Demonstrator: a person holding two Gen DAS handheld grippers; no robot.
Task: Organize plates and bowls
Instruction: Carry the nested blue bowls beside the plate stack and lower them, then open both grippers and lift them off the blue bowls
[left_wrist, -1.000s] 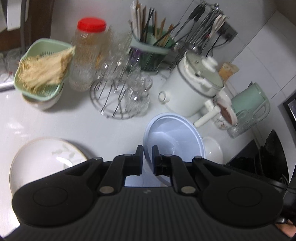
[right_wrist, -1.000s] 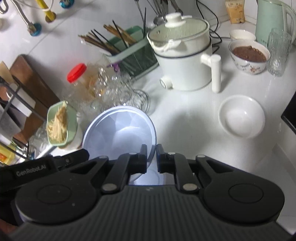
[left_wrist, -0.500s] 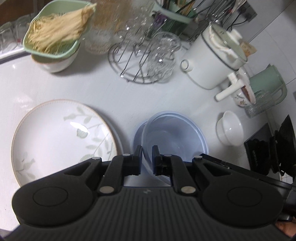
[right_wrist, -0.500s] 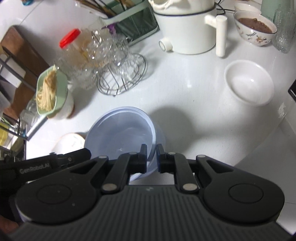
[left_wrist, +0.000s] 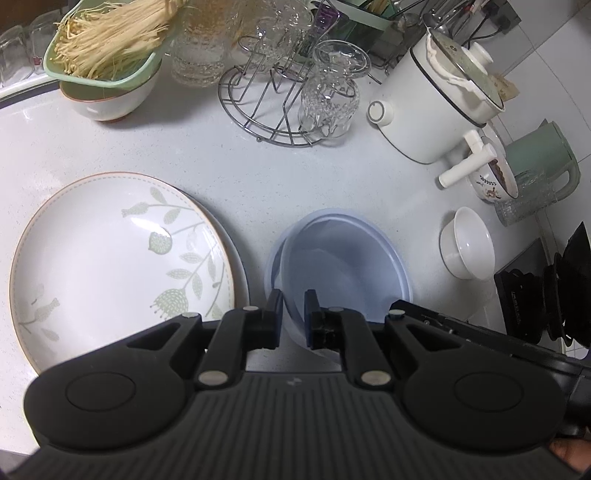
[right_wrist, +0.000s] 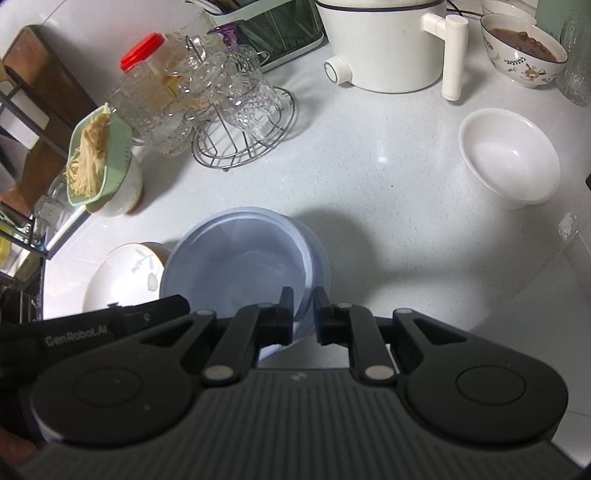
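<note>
Being clenched by both the left gripper (left_wrist: 293, 314) and right gripper (right_wrist: 303, 312) — blue bowl (left_wrist: 343, 258), its thin rim liable to slip if tilted.

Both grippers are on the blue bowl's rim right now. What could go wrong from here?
1. Both the left gripper and the right gripper pinch only the near rim of the blue bowl; it could tip or slip.
2. The leaf plate lies close on its left; a sideways move may knock it.
3. The white bowl sits unprotected on the right.
</note>
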